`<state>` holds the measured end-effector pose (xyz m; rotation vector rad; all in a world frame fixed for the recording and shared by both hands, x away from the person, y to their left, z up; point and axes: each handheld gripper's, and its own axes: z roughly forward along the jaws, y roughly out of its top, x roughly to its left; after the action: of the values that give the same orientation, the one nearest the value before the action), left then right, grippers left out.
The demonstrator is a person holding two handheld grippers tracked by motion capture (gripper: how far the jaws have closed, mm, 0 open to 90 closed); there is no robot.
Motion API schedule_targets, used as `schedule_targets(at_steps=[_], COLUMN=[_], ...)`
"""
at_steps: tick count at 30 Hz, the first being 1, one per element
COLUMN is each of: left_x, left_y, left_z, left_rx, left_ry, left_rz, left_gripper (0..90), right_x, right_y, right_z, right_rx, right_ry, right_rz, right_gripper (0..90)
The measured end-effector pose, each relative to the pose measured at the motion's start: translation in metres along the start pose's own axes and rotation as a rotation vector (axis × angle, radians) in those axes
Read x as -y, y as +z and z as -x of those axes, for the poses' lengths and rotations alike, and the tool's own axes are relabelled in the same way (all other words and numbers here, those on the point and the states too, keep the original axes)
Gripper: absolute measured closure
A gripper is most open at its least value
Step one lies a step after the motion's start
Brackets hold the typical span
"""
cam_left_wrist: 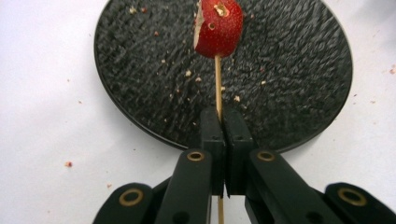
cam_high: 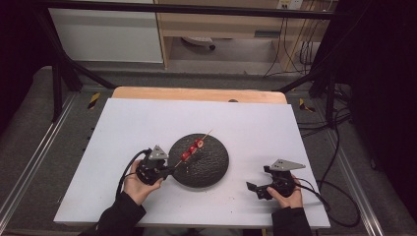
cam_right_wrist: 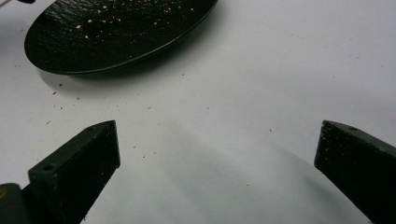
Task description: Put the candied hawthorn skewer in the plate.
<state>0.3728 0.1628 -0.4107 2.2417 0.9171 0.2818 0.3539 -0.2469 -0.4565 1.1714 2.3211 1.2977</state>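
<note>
At the left edge of the black plate [cam_high: 209,167] the left claw [cam_high: 168,170] is clenched on the bare end of a wooden skewer [cam_left_wrist: 217,84], which slants up over the plate's middle with red strawberry pieces [cam_high: 192,149] threaded on it (crumbs speckle the plate below). To the right of the plate, well apart from it, the right claw [cam_high: 254,189] rests low over the white worktop [cam_high: 255,128], released, its jaws spread wide with bare surface between them.

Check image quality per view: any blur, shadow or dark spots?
High view: evenly lit white table, surroundings dark, red fruit pieces small. Left gripper view: plate texture sharp, left tool slightly soft. Right gripper view: right tool casts soft shadows on the table, little glare.
</note>
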Motion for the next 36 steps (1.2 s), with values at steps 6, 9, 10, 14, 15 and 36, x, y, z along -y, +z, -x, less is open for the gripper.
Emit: schedule_targets(at_steps=[6, 9, 10, 14, 15, 36], left_x=[-0.004, -0.006, -0.007, -0.01, -0.011, -0.014], left_y=[0.009, 0.013, 0.014, 0.017, 0.018, 0.02], left_z=[0.003, 0.006, 0.007, 0.009, 0.01, 0.011], left_rx=[-0.014, -0.031, -0.03, -0.042, -0.044, -0.029], left_ry=[0.003, 0.006, 0.008, 0.025, 0.024, 0.04], left_rz=[-0.056, -0.079, -0.083, -0.107, -0.111, -0.12], left_gripper=[88.4, 88.4, 88.4, 88.4, 88.4, 85.7], right_x=[0.001, 0.001, 0.001, 0.001, 0.001, 0.001], right_y=[0.0, -0.001, -0.002, -0.002, -0.002, -0.002], right_z=[-0.001, 0.0, 0.0, 0.001, 0.001, 0.0], right_rx=[-0.006, -0.009, -0.01, -0.015, -0.014, -0.012], right_ry=[0.003, 0.003, 0.006, 0.006, 0.007, 0.007], right_rz=[-0.004, 0.002, 0.007, 0.014, 0.013, 0.01], right_gripper=[0.7, 0.8, 0.8, 0.9, 0.9, 0.9])
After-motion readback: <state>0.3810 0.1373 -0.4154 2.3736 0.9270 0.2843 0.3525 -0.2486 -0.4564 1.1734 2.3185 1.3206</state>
